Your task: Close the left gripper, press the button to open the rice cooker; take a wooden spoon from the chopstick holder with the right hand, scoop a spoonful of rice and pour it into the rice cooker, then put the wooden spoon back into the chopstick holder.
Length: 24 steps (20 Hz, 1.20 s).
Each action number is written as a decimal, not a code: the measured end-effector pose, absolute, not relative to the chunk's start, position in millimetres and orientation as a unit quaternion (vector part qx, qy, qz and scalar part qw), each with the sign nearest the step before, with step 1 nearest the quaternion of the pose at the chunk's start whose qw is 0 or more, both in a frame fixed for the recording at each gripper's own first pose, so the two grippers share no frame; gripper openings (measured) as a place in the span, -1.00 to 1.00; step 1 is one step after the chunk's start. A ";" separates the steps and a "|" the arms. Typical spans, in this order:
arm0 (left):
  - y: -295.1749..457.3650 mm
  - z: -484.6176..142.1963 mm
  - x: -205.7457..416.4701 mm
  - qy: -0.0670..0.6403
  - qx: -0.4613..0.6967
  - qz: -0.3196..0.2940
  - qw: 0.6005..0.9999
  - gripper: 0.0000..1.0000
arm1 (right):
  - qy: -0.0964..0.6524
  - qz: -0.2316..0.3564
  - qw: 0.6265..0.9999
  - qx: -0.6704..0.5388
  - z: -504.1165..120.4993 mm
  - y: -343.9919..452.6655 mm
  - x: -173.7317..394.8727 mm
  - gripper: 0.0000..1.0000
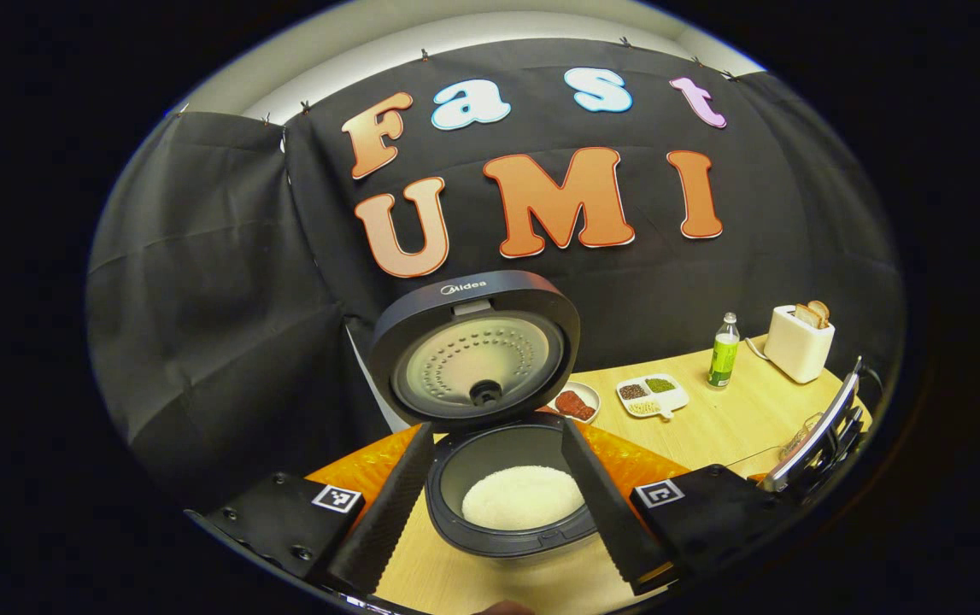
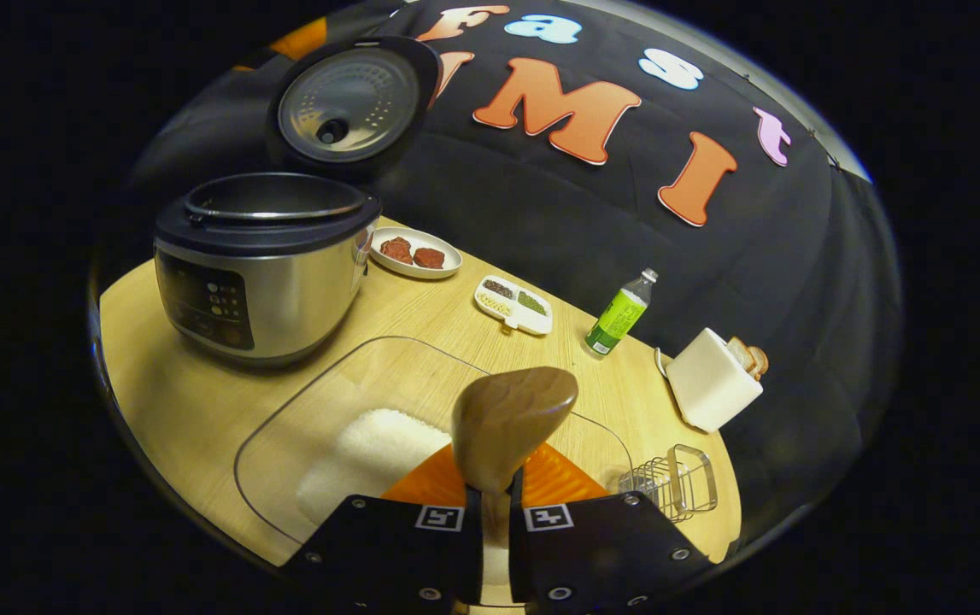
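Rice cooker [image 2: 263, 256] lid's up; my right gripper [image 2: 490, 512] clamps the wooden spoon [image 2: 511, 418] above the rice tub [image 2: 284, 427], left gripper [image 1: 498, 512] spread wide. Scooping, pouring, returning remain.

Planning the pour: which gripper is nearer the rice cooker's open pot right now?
Left. The left gripper hangs just above the pot, fingers spread to either side. The right gripper holds the wooden spoon over the clear rice container, with the cooker farther off.
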<state>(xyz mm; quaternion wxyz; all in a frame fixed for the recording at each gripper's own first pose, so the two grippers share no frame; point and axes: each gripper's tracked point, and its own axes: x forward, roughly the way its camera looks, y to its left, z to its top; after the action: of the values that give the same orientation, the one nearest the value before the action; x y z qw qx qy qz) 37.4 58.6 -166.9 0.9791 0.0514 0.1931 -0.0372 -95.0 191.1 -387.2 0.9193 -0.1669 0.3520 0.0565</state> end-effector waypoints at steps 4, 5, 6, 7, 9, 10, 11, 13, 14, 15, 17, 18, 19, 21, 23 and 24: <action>69.0 -173.0 37.9 0.202 0.039 -0.032 0.978 0.87 | 0.361 0.038 0.926 -0.106 -383.4 198.2 -86.6 -0.77; 68.5 -174.5 38.2 0.204 0.037 -0.033 0.978 0.87 | 0.361 0.035 0.926 -0.099 -383.2 199.7 -84.6 -0.77; 66.3 -176.8 37.3 0.207 0.037 -0.037 0.977 0.87 | 0.364 0.036 0.926 -0.089 -383.8 203.3 -83.8 -0.77; 65.0 -177.2 38.5 0.208 0.038 -0.041 0.977 0.87 | 0.364 0.036 0.927 -0.078 -382.3 206.9 -83.5 -0.77; 60.2 -175.5 41.7 0.205 0.043 -0.048 0.977 1.00 | 0.369 0.035 0.928 -0.050 -381.1 212.4 -83.7 -0.77; 59.9 -173.5 45.2 0.203 0.042 -0.051 0.977 1.00 | 0.374 0.031 0.926 -0.036 -381.5 211.2 -83.8 -0.77; 57.8 -173.5 46.3 0.204 0.040 -0.054 0.977 1.00 | 0.378 0.028 0.925 -0.019 -382.3 213.0 -83.7 -0.77; 57.0 -175.2 48.1 0.206 0.040 -0.058 0.976 0.86 | 0.387 0.018 0.922 0.027 -382.6 215.7 -84.2 -0.77; 57.9 -175.1 49.4 0.207 0.044 -0.060 0.976 0.87 | 0.389 0.012 0.920 0.050 -383.2 216.5 -84.0 -0.77; 57.4 -176.0 49.8 0.208 0.048 -0.063 0.975 0.87 | 0.389 0.008 0.918 0.069 -382.4 218.7 -82.2 -0.77; 54.5 -184.6 51.4 0.222 0.050 -0.077 0.971 1.00 | 0.391 0.002 0.916 0.091 -382.6 219.0 -80.7 -0.77; 54.9 -186.0 53.7 0.225 0.053 -0.081 0.970 1.00 | 0.393 -0.004 0.913 0.108 -383.0 219.3 -80.4 -0.77; 54.0 -187.2 54.4 0.227 0.058 -0.085 0.968 1.00 | 0.397 -0.010 0.908 0.132 -383.7 220.1 -81.0 -0.77; 51.2 -187.6 56.5 0.226 0.066 -0.092 0.967 0.87 | 0.406 -0.021 0.895 0.182 -384.8 221.8 -83.4 -0.77; 46.1 -184.5 59.2 0.221 0.067 -0.102 0.968 1.00 | 0.412 -0.031 0.885 0.216 -385.3 218.1 -83.3 -0.77; 43.9 -183.6 59.8 0.220 0.067 -0.105 0.968 0.87 | 0.415 -0.035 0.879 0.234 -387.2 216.5 -82.6 -0.77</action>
<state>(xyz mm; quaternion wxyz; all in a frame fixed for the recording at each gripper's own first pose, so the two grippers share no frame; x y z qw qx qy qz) 59.8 43.9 -183.6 0.9676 0.0665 0.2198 -0.1054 -82.6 216.5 -387.2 0.8788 0.2336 0.4146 -0.0349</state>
